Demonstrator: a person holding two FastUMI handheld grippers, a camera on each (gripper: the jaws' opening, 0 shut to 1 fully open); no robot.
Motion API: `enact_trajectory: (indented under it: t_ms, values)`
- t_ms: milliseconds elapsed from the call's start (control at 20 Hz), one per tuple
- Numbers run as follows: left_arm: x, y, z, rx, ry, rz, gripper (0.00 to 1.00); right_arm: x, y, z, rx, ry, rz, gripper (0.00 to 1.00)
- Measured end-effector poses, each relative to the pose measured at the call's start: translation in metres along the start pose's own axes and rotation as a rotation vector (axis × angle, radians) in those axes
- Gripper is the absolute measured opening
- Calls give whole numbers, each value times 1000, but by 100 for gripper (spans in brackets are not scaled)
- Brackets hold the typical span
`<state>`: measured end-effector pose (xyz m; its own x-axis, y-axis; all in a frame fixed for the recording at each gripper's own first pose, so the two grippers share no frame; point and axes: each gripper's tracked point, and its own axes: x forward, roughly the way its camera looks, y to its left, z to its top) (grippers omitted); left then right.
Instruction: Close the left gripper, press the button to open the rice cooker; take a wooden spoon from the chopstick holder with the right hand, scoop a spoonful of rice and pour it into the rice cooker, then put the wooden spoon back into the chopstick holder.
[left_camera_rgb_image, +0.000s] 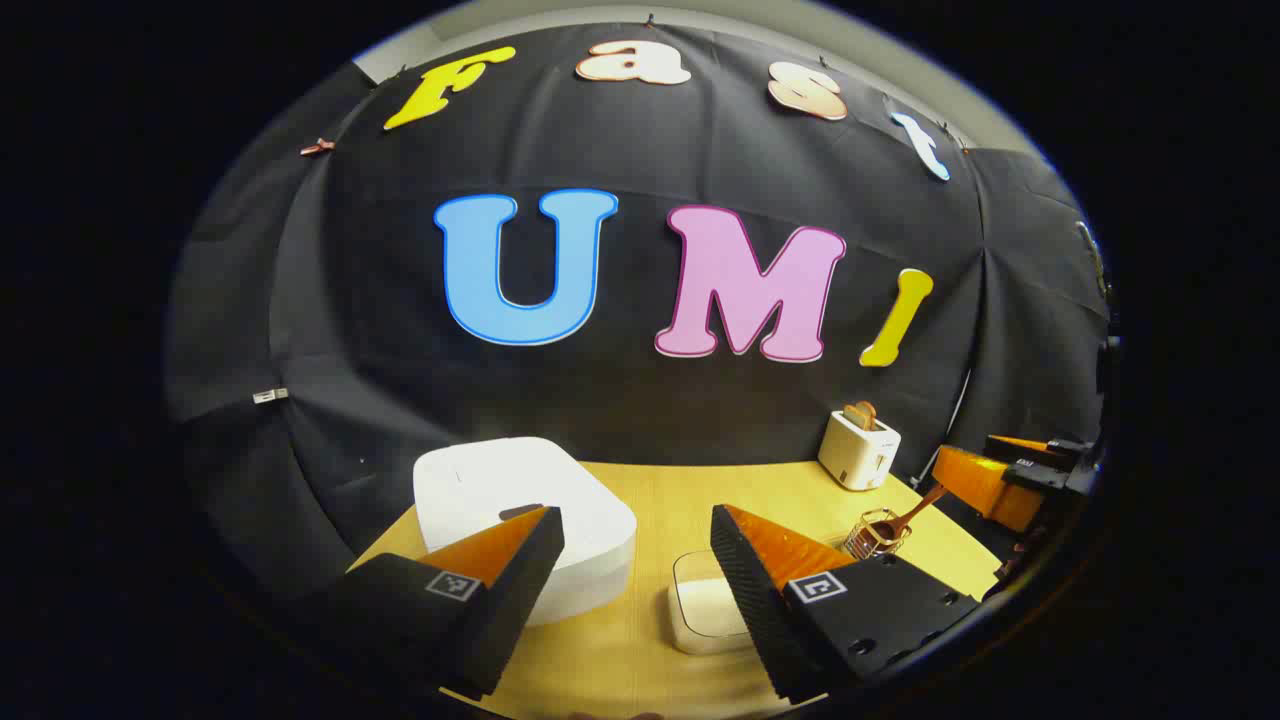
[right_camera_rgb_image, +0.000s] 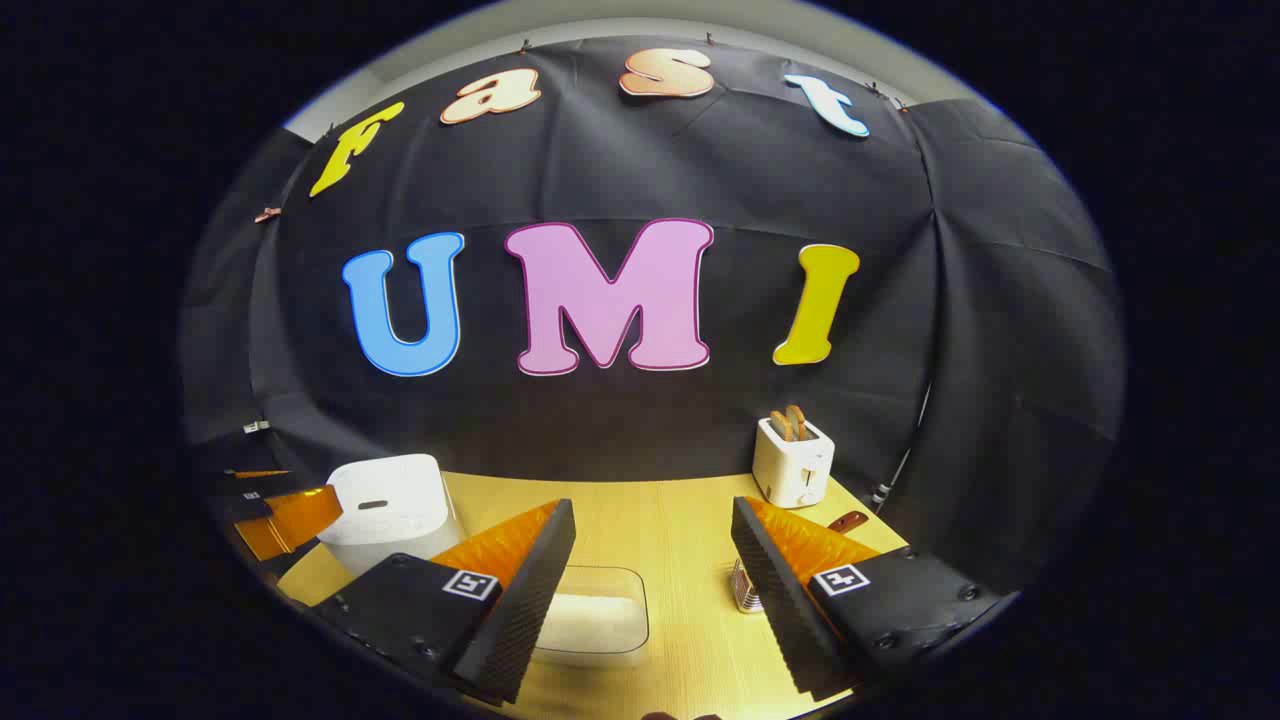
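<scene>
Both grippers hover over the table (left_camera_rgb_image: 640, 480) with jaws apart and empty: left gripper (left_camera_rgb_image: 637, 540) has the shut cooker (left_camera_rgb_image: 520, 500) just behind its left finger, rice box (left_camera_rgb_image: 705, 605) between the fingers, spoon (left_camera_rgb_image: 905, 515) in holder (left_camera_rgb_image: 878, 535) off right; right gripper (right_camera_rgb_image: 652, 535) frames open tabletop.

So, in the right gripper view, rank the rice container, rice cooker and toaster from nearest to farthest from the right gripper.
1. Rice container, just ahead, by its left finger.
2. Rice cooker, farther back on the left.
3. Toaster, by the back wall, right.
</scene>
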<state>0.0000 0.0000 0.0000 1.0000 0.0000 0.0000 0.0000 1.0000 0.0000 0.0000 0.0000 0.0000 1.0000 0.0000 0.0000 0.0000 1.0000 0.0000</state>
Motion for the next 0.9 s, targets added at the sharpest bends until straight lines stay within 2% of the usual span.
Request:
enact_trajectory:
  t_ms: [500, 900]
  values:
    - [25, 8, -4, -17, 34, -21, 96, 17, -21, -14, 59, 47, -59, 98]
    - [36, -4, -2, 10, 37, -86, 94, 23, -26, -22, 71, 67, -75, 98]
